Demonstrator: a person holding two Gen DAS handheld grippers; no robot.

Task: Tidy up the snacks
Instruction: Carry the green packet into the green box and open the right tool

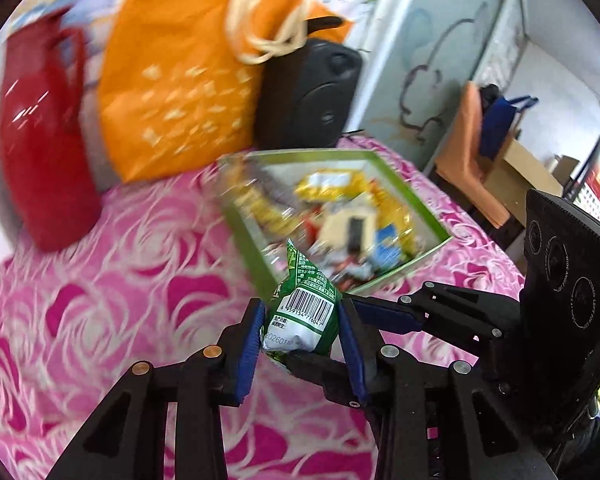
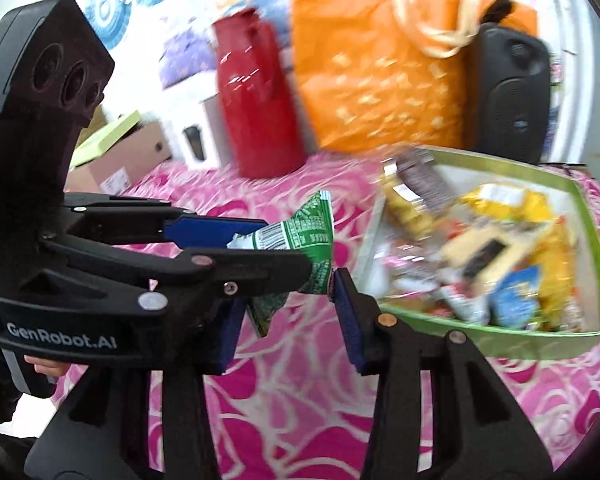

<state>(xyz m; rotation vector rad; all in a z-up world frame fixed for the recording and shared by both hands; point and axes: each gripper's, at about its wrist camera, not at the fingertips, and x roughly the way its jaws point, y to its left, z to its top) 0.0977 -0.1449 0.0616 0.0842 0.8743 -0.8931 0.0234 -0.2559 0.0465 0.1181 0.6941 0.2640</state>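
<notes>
A green snack packet (image 1: 312, 304) with a barcode hangs above the pink rose tablecloth (image 1: 120, 280). My left gripper (image 1: 300, 320) has its blue pads pressed on both sides of it. My right gripper (image 1: 324, 332) comes in from the right, one finger over the packet and one under it. In the right wrist view the packet (image 2: 312, 232) sticks out of the left gripper (image 2: 288, 244), and its lower corner sits between my right gripper's (image 2: 288, 292) pads, touching them. Just beyond lies a green-rimmed tray (image 1: 412, 196) (image 2: 480, 340) holding several mixed snack packs (image 2: 480, 240).
Along the back stand a red jug (image 1: 40, 140) (image 2: 256, 100), an orange drawstring bag (image 1: 180, 80) (image 2: 380, 60) and a black speaker (image 1: 312, 96) (image 2: 508, 88). A cardboard box (image 2: 128, 156) sits at the far left. The table edge drops off right of the tray.
</notes>
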